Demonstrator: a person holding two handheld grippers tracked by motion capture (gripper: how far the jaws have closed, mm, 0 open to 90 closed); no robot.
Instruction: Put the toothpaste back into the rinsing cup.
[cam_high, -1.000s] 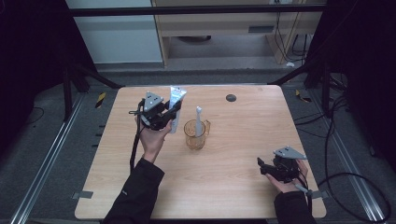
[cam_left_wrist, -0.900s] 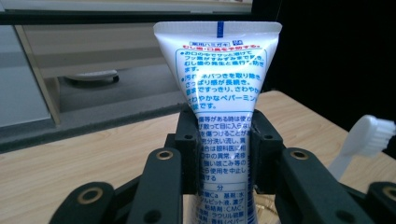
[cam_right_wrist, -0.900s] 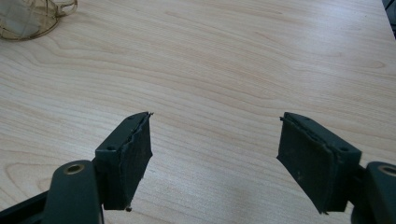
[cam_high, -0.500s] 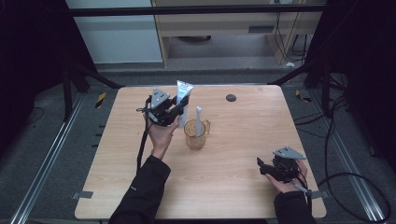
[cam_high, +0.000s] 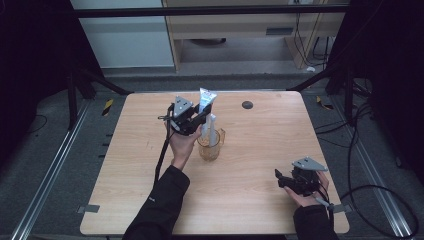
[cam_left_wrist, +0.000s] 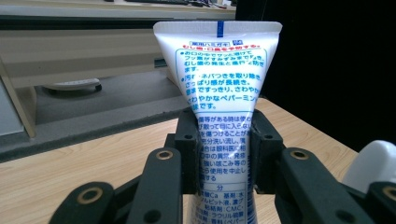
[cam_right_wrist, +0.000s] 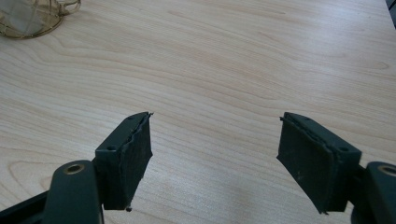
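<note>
1. The wooden table (cam_high: 250, 200) carries everything, its pale grain running under both hands; it shows again in the right gripper view (cam_right_wrist: 243, 56) as bare board below the jaws.
2. The left gripper (cam_high: 192, 119) is raised above the table's far-left part, held in a hand whose dark sleeve comes up from the near edge. Its jaws are clamped on the toothpaste tube – in the left gripper view (cam_left_wrist: 223, 154) the two black pads press the tube's sides.
3. The right gripper (cam_high: 284, 181) rests low by the near-right corner, well apart from the rest; its jaws stand wide apart with nothing between them, only wood showing in the gap (cam_right_wrist: 215, 158).
4. The amber cup (cam_high: 210, 145) stands on the table just right of the left hand, a white brush handle (cam_high: 212, 128) standing upright in it. Its rim also shows at the top-left corner of the right gripper view (cam_right_wrist: 32, 18).
5. The toothpaste tube (cam_high: 206, 102) – white with blue print – is held upright, crimped flat end upward (cam_left_wrist: 217, 60), just above and behind the cup.
6. A small dark disc (cam_high: 247, 105) lies near the far edge, apart from the cup.
</note>
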